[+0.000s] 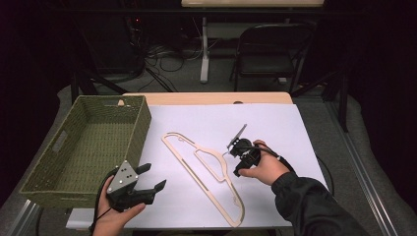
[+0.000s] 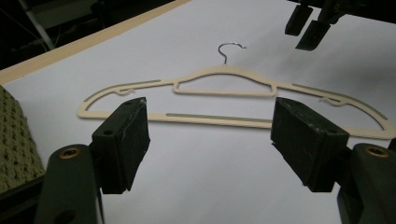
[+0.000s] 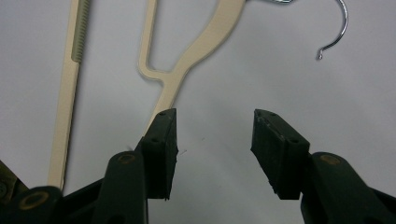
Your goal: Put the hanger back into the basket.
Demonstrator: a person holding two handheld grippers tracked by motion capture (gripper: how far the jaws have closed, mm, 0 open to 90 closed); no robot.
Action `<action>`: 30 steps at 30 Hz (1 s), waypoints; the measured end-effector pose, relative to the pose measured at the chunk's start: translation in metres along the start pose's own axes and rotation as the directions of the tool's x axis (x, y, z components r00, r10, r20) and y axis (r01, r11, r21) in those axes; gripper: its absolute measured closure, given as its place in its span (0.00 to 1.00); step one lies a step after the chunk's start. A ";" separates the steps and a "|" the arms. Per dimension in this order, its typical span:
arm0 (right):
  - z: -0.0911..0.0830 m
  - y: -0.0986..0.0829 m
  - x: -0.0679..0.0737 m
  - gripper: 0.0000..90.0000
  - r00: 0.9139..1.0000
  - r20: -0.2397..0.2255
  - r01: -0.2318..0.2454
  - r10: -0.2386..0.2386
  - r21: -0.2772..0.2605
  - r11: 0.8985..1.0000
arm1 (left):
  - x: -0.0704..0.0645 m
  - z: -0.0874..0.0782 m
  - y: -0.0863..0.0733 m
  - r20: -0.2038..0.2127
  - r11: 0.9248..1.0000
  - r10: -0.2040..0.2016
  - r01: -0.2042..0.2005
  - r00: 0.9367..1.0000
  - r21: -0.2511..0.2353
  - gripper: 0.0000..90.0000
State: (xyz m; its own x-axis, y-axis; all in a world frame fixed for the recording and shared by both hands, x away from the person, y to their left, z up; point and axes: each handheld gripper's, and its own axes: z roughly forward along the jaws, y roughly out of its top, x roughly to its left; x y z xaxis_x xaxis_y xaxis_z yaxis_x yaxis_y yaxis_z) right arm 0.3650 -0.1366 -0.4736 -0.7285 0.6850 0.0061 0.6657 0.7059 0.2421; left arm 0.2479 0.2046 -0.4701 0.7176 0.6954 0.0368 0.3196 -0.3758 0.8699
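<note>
1. the white sheet (image 1: 275, 128) covers the table, and the cream hanger (image 1: 206, 169) lies flat and slantwise at its middle.
2. the woven basket (image 1: 140, 130) stands at the left edge; its inside looks bare.
3. the left gripper (image 1: 150, 183) is held low at the basket's near corner, jaws wide apart and empty.
4. the right gripper (image 1: 231, 147) hovers beside the hanger's hook (image 3: 336, 32), jaws parted, gripping nothing.

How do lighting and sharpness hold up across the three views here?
High view: surroundings dark, white sheet evenly lit, hanger crisp. Left gripper view: hanger sharp, near fingers slightly soft. Right gripper view: mild vignetting at corners, metal hook glints, fingers dark with little detail.
</note>
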 end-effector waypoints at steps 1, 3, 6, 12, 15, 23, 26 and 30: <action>0.000 0.001 0.000 0.56 1.000 0.004 0.009 -0.009 0.000 1.000 | -0.001 0.000 0.000 0.001 1.000 0.003 -0.003 1.000 0.001 0.31; 0.001 0.005 0.001 0.56 1.000 -0.002 0.018 -0.018 0.001 1.000 | -0.003 0.000 0.000 -0.003 1.000 0.010 -0.010 1.000 0.005 0.31; 0.002 0.010 0.003 0.55 1.000 -0.002 0.022 -0.022 0.011 1.000 | -0.006 0.001 -0.001 0.007 1.000 0.009 -0.009 1.000 0.009 0.31; 0.004 0.022 0.005 0.55 0.999 0.011 0.053 -0.054 0.017 0.998 | -0.011 0.005 -0.004 0.016 0.999 0.023 -0.023 1.000 0.030 0.31; 0.008 0.029 0.009 0.57 0.998 0.013 0.055 -0.055 -0.006 0.998 | -0.012 0.005 -0.007 0.002 0.999 0.025 -0.025 1.000 0.031 0.32; 0.018 0.047 0.013 0.64 0.997 0.015 0.080 -0.080 -0.017 0.997 | -0.009 0.001 -0.013 -0.022 1.000 0.008 -0.007 1.000 0.018 0.33; 0.022 0.053 0.014 0.66 0.997 0.009 0.080 -0.080 -0.015 0.997 | -0.009 0.000 -0.013 -0.025 1.000 0.009 -0.008 1.000 0.018 0.33; 0.028 0.062 0.016 0.69 0.997 -0.008 0.082 -0.082 0.005 0.997 | -0.008 -0.002 -0.014 -0.034 1.000 0.002 -0.001 0.999 0.015 0.33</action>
State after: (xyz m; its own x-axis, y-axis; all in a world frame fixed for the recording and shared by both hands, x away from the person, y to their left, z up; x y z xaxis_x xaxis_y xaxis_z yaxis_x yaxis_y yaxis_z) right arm 0.3993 -0.0767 -0.4857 -0.7819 0.6234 -0.0055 0.6047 0.7605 0.2366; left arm 0.2361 0.2052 -0.4811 0.6971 0.7149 0.0549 0.3276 -0.3857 0.8625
